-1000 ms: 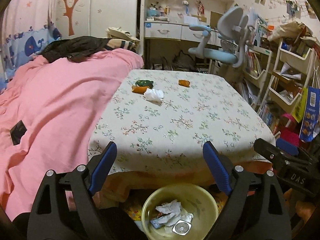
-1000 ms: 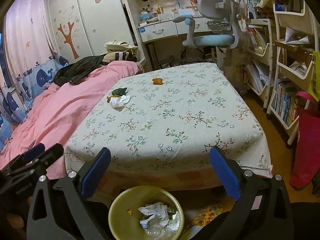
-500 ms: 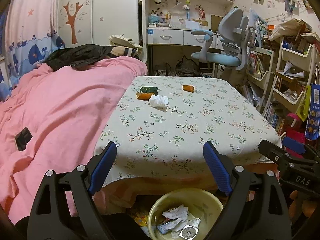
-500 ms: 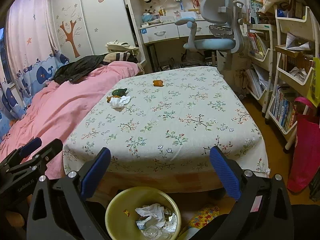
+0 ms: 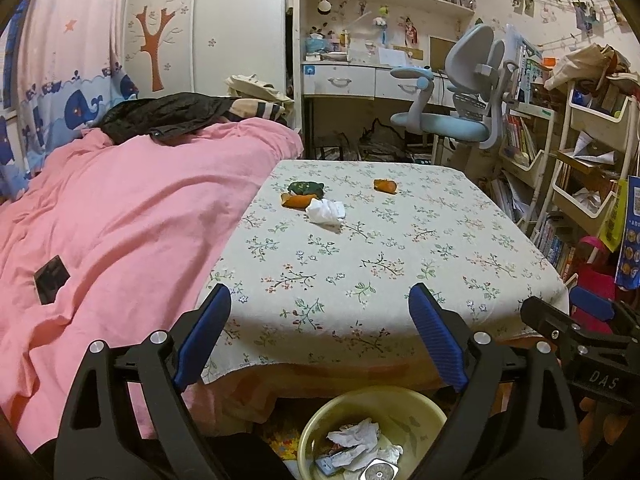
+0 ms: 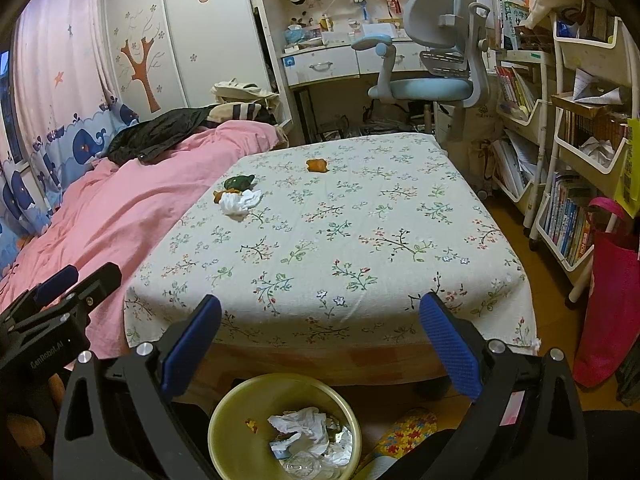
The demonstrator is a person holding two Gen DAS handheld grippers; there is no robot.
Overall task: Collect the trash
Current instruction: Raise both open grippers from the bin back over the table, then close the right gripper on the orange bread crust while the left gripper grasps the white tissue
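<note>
Floral-clothed table (image 5: 384, 264) bears tissue (image 5: 325, 211), perhaps peels (image 5: 298, 200), green scrap (image 5: 306, 188).

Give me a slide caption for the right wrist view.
Open right hand-held gripper above yellow bin, facing tissue on floral table.

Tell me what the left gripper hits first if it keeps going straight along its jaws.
Probably the near part of the floral tablecloth. The left gripper, jaws open and empty, points across the table top. The crumpled tissue lies farther along, slightly left of centre. Depth is hard to judge through the fisheye.
</note>
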